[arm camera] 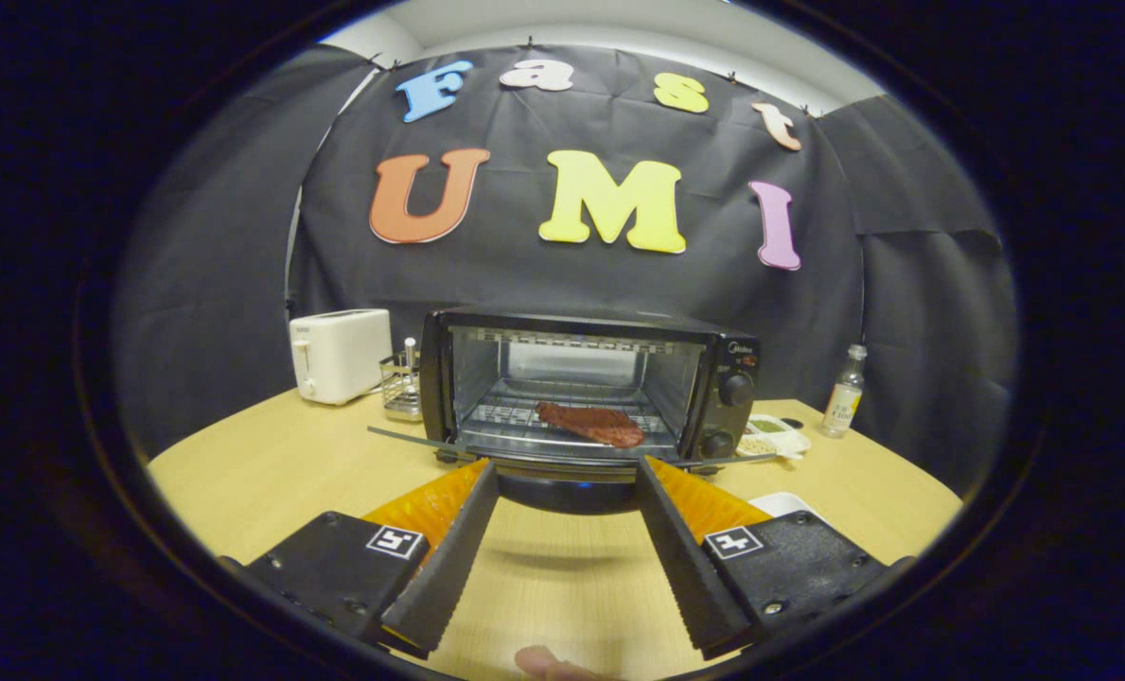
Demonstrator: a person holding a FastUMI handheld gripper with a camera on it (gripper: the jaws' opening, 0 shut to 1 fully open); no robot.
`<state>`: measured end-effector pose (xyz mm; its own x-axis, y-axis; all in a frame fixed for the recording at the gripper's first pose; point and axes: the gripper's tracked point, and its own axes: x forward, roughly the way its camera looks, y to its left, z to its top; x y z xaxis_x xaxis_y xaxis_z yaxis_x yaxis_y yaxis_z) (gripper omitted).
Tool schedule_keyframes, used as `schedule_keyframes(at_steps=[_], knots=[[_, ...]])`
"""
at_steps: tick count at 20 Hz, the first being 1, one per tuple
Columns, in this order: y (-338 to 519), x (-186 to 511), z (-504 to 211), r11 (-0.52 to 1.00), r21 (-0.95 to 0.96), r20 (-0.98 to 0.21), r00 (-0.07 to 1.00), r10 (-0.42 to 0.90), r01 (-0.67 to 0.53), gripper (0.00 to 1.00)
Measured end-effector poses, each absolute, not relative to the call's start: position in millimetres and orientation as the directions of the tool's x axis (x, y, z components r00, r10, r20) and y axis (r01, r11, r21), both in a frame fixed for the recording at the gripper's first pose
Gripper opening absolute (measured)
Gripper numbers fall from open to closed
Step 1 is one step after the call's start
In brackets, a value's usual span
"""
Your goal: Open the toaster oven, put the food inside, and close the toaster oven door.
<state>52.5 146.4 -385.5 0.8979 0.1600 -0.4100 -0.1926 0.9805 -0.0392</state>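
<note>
Holding one steak [589, 423] on its rack: toaster oven [592, 388], door down, mid-surface [269, 473]; brand illegible. Gripper [567, 465] jaws wide apart, empty.

A pale wooden table [269, 482] is seen, on which a toaster oven [590, 388], a white toaster [340, 355], a wire rack [401, 388], small dishes [775, 435] and a bottle [844, 392] are set.
</note>
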Motion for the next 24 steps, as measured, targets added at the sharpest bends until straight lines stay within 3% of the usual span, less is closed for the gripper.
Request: schedule_keyframes(at_steps=[17, 24], knots=[[160, 155, -326, 0.972, -0.095, -0.357, 0.919, 0.169, -0.215, 0.97], [123, 92, -230, 0.982, -0.013, -0.264, 0.948, 0.180, -0.190, 0.97]])
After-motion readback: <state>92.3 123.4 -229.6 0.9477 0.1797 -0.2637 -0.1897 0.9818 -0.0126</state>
